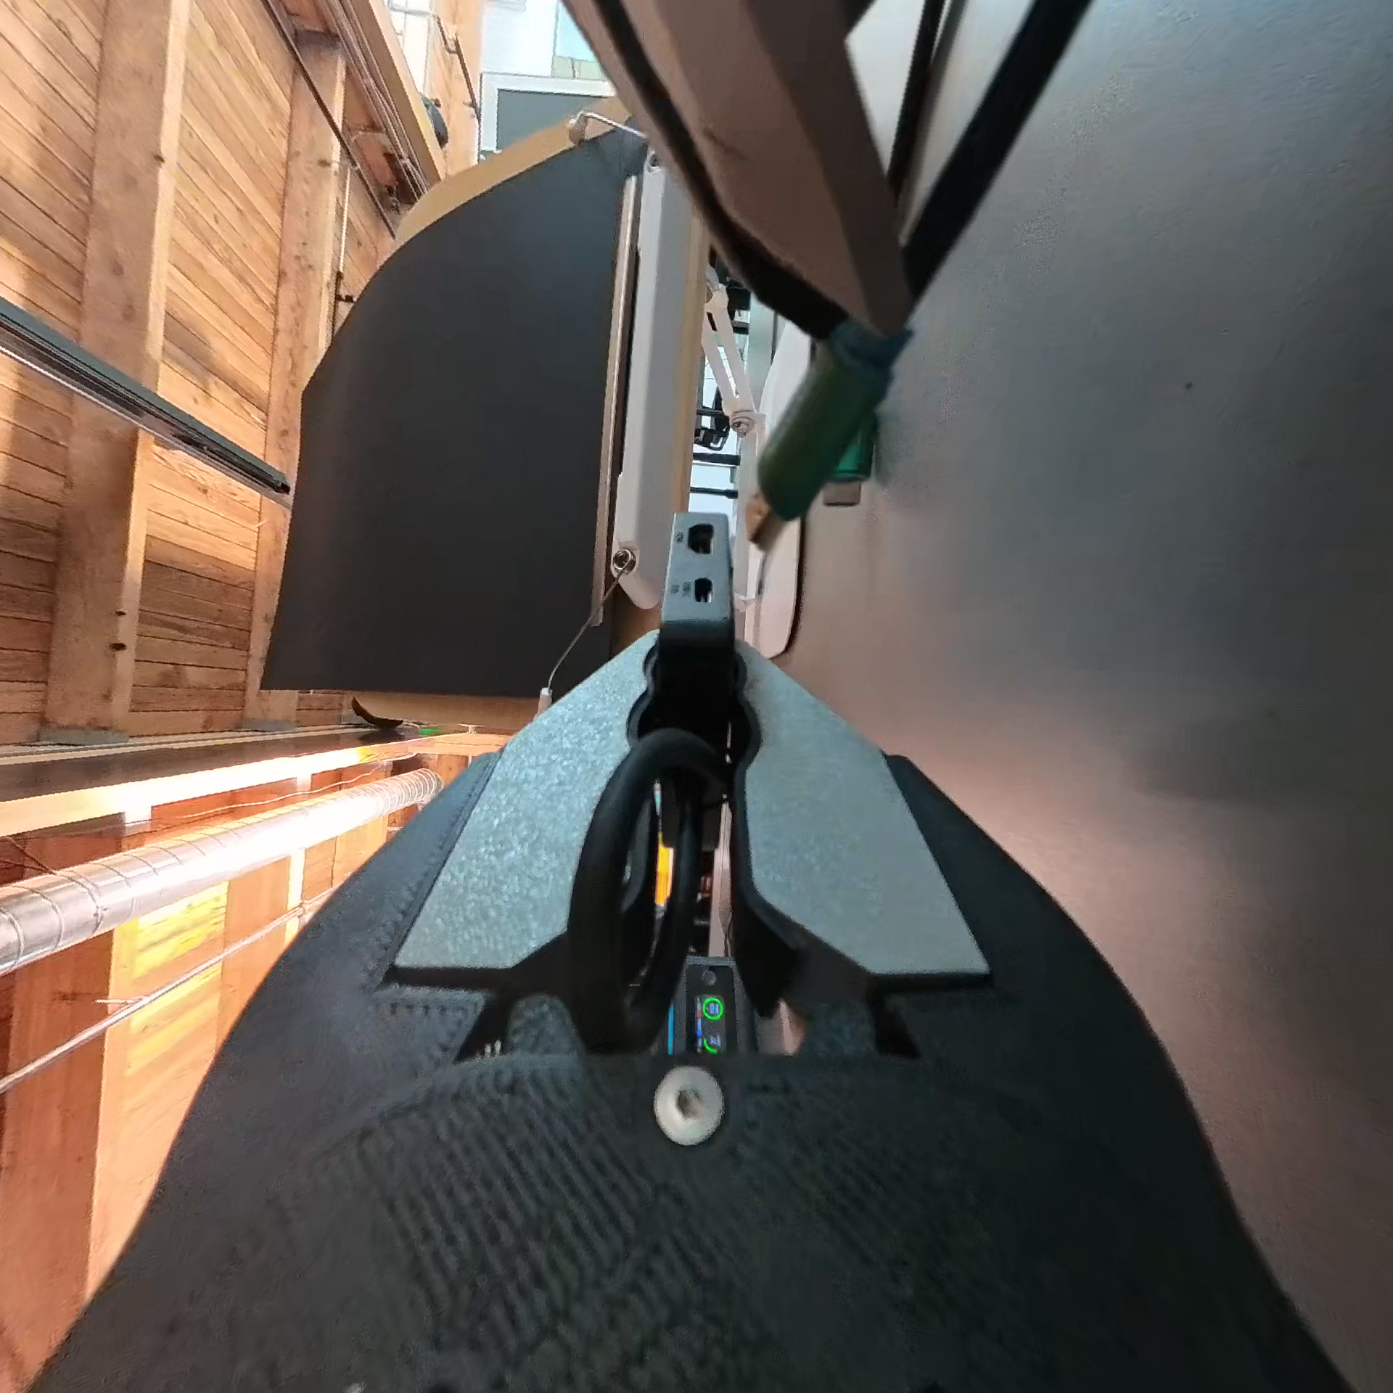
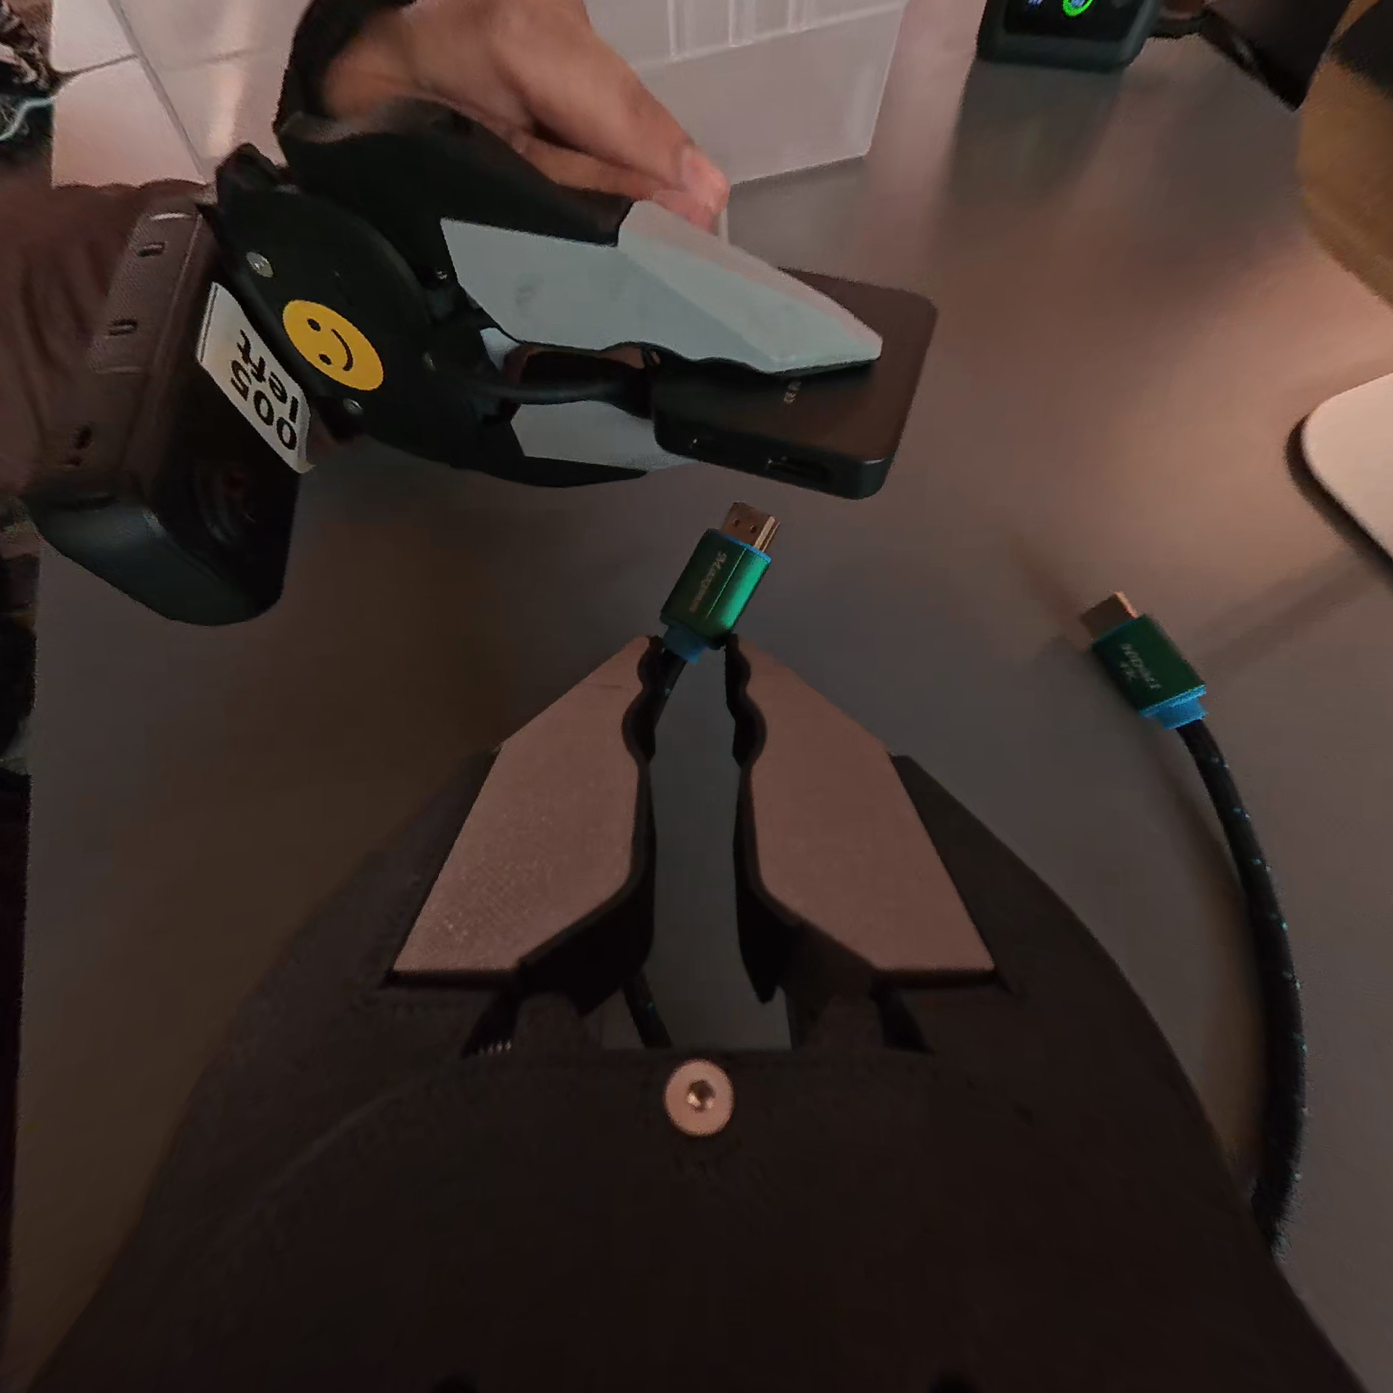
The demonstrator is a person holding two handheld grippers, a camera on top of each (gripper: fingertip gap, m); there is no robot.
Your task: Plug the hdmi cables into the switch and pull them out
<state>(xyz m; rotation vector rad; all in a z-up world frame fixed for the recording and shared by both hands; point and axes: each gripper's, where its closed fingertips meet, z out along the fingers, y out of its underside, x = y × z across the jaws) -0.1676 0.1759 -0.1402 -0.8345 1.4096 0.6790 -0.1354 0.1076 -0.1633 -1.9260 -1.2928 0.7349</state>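
Left gripper (image 2: 754, 392) clamps the black switch (image 2: 799, 407) above the counter (image 2: 1055, 301). Right gripper (image 2: 690, 652) pinches the green HDMI plug (image 2: 716, 580), apparently just short of a port; square it, then push straight.

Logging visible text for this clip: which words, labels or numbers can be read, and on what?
I won't quote writing; it sits here:
White label, left gripper: printed characters, legible.
Held HDMI plug: print on the green shell, blurred.
Second HDMI plug on the table: print, blurred.
Switch: tiny marks, too small.
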